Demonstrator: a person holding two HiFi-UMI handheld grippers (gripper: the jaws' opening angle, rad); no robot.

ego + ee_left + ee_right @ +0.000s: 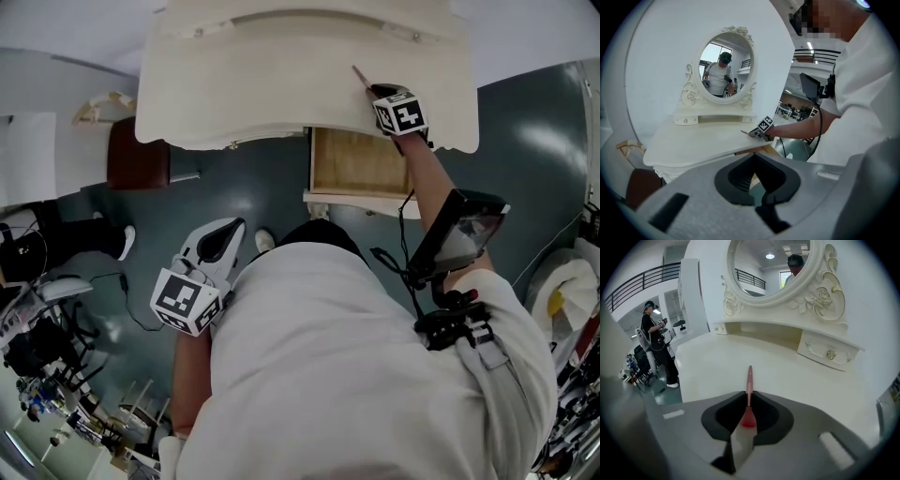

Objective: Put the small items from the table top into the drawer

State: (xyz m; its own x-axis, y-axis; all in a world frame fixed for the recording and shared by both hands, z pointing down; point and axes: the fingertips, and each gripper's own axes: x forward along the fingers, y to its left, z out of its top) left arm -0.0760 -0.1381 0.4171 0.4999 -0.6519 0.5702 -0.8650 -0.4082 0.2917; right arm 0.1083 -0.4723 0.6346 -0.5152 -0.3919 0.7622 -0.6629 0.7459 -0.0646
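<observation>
Thin pink stick (749, 380), a pen or a cosmetic pencil, can't tell which. It is pinched between the pads of the right tool (749, 394), jaws narrow on it, with most of its length poking out ahead. It sits over the white tabletop (272, 84), just past the far edge of the open drawer (354, 161), toward the drawer's right side. The left tool (232, 227) has its jaws together with nothing between them, and is held low over the floor, near-left of the drawer and well apart from it. Progress, as I judge it: the drawer is already pulled out and the grip on the stick is made; lifting it, carrying it back to the drawer and letting go are left. The part of the drawer that shows is bare wood with no item in it. No other small item shows on the tabletop. Unclear: whether the stick's far tip touches the tabletop or hangs clear. Hidden: the drawer's back runs under the tabletop's edge, and the person's shoulder and arm cover its near corner.
</observation>
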